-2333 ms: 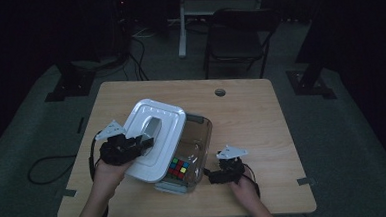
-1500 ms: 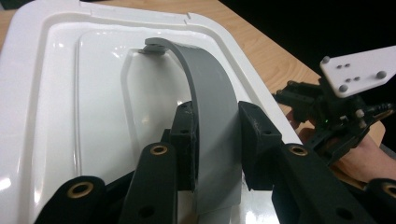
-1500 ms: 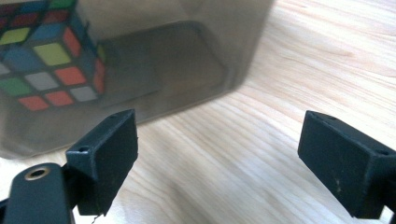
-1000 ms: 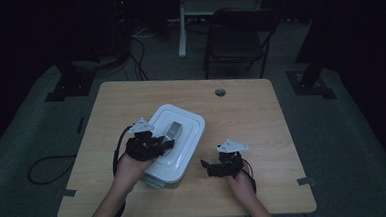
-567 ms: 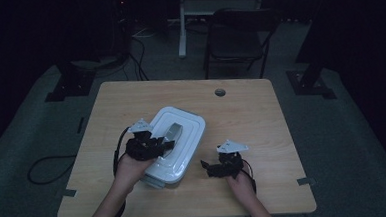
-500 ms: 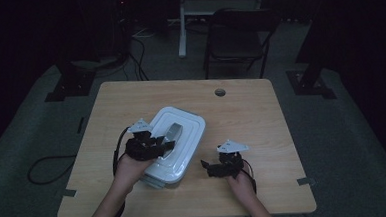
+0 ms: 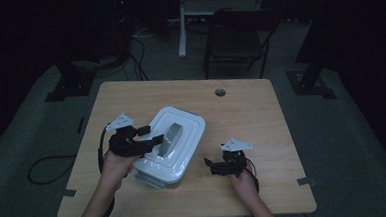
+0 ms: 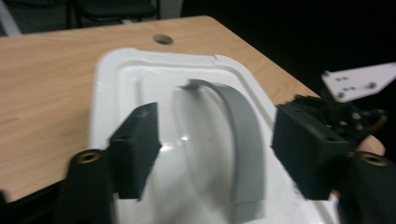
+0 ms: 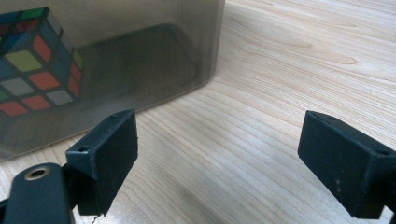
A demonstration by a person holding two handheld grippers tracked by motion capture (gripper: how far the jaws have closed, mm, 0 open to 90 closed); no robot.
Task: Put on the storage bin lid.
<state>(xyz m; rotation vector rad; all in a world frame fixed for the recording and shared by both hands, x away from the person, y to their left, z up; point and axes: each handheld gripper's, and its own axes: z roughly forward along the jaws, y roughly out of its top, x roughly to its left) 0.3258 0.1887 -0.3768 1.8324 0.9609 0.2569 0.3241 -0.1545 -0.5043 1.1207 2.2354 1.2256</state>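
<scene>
On the pale wooden table (image 7: 261, 110), seen from the high view, a white rectangular plastic lid with a grey arched handle (image 7: 175, 142) sits on top of a smoky translucent storage box (image 7: 147, 178), a little left of the table's middle and angled toward the far right. The left gripper (image 7: 152, 135) hovers at the lid's left edge, and its jaws have just been opening, now apart with the handle just beyond their tips. The right gripper (image 7: 209, 166) lies low on the table to the right of the box, near the front edge, close to the box wall but apart from it. A dark folding chair (image 7: 237, 36) stands beyond the far edge.

In the left gripper view, the two black jaws stand clearly apart above the white lid (image 8: 140, 84), and the grey handle (image 8: 238, 135) curves up between them, nearer the right-hand jaw; neither pad presses on it. The other gripper's grey plate (image 8: 357, 81) shows off to the right.

In the right gripper view, the jaws are spread wide over bare wood (image 9: 280, 70), nothing between them. Just past the left-hand jaw rises the box's tinted wall (image 9: 140, 42), and through it a multicoloured puzzle cube (image 9: 39, 58) shows inside the box, down on its floor.
</scene>
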